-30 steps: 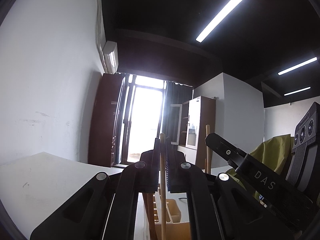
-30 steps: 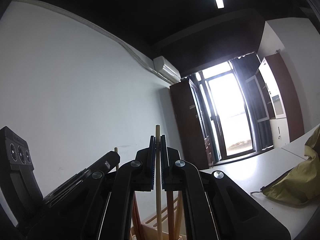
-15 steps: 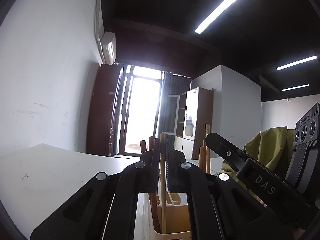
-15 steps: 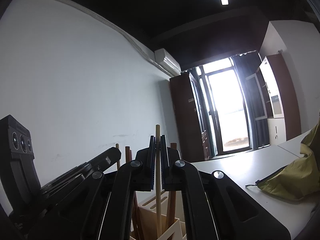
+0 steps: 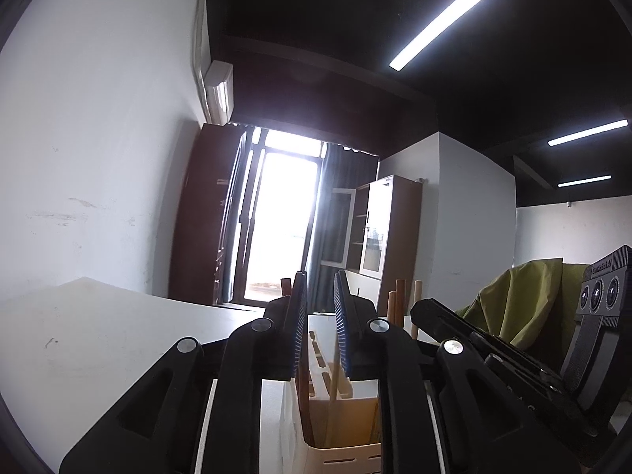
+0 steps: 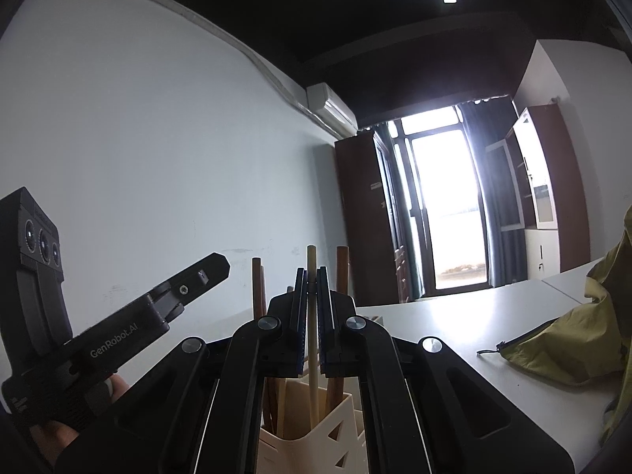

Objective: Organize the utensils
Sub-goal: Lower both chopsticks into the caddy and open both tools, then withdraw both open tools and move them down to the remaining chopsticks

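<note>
Chopstick (image 6: 312,316) upright, right tongs (image 6: 312,288) clamping it | left tongs (image 5: 320,308) just parted, empty | holder (image 6: 304,434) below

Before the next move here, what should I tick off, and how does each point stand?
1. Left tool has let go: ok. Its jaws have just been opening and nothing is pinched between them.
2. Right tool grips the chopstick: ok. It is shut on it, and the chopstick is upright.
3. Chopstick lined up with the holder: ok. Its shaft runs down inside the rim.
4. Chopstick tip at the bottom: cannot tell, it is hidden by the wall.
5. Brown sticks stand clear of the right tool: cannot tell, they rise close behind its fingers.
</note>
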The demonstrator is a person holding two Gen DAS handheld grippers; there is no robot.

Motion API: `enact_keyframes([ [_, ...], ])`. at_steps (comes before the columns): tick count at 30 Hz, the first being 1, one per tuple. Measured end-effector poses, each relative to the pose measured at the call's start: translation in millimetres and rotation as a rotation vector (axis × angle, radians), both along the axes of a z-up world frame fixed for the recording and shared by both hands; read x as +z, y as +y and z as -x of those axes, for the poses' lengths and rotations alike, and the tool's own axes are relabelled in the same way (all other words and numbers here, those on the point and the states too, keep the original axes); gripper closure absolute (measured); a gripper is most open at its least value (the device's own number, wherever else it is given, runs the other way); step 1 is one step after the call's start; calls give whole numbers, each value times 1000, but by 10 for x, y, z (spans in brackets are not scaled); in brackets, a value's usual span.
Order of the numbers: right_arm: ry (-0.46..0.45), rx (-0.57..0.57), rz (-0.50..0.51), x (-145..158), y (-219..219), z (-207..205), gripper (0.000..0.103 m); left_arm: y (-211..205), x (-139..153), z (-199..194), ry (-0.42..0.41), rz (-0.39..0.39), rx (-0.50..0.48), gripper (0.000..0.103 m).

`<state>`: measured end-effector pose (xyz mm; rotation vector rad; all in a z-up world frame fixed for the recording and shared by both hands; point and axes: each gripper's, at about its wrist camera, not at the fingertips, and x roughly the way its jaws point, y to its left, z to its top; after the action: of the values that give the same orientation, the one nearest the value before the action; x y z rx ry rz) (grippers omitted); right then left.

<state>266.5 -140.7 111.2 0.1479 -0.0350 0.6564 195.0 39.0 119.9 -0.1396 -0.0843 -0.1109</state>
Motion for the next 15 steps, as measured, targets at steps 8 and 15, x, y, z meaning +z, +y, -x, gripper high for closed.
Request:
enact_keyframes([
  [8, 44, -5, 6, -25, -52, -43, 84, 17, 9, 79, 18, -6, 5, 84],
  [15, 59, -9, 17, -52, -78, 2, 76, 35, 10, 181, 29, -7, 11, 81],
])
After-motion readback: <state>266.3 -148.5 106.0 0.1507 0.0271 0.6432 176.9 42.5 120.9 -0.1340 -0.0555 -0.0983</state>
